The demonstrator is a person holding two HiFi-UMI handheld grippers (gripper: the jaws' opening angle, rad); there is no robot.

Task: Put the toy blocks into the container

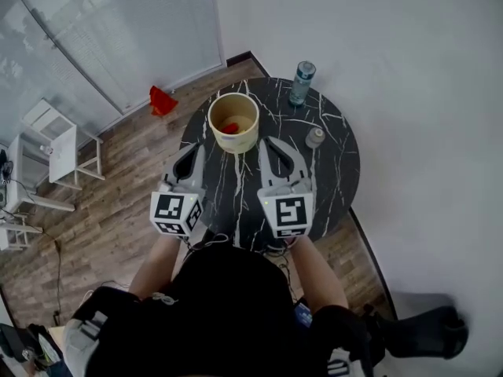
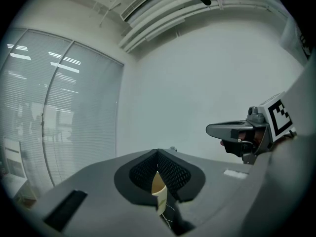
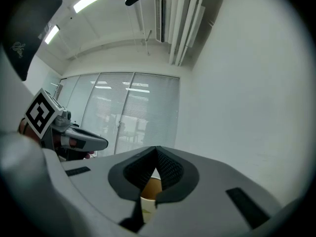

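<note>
**Step in hand.** I hold my left claw (image 1: pixel 191 154) and my right claw (image 1: pixel 271 146) side by side above the near half of the round table (image 1: pixel 338 171), tips aimed at the container (image 1: pixel 233 140). On both claws the jaws are pressed together with nothing between the pads. Each gripper view confirms this: the ribbed pads meet at the tip, and only the cream wall of the container shows through the notch below them. I judge this to be a rest position between picks, or the end of the job. No block is being carried.

**Containers and contents.**
- The container is a cream, open-topped tub standing upright on the far half of the table, just beyond both claw tips and between them.
- One red toy block (image 1: pixel 229 127) lies on its floor. I cannot tell whether other blocks sit below the rim on the near side.
- A capped water bottle (image 1: pixel 301 83) stands at the far edge of the table, well apart from the tub. It does not belong to the task.
- A small grey capped object (image 1: pixel 314 137) sits to the right of the tub. I cannot tell what it is.

**Next move.** I see no loose block on the table. A red object (image 1: pixel 162 100) lies on the floor beyond the table, and I cannot tell whether it is a block. If a block remains, the nearer claw needs to spread its jaws, come down over the block, and close on it before lifting it over the rim.
</note>
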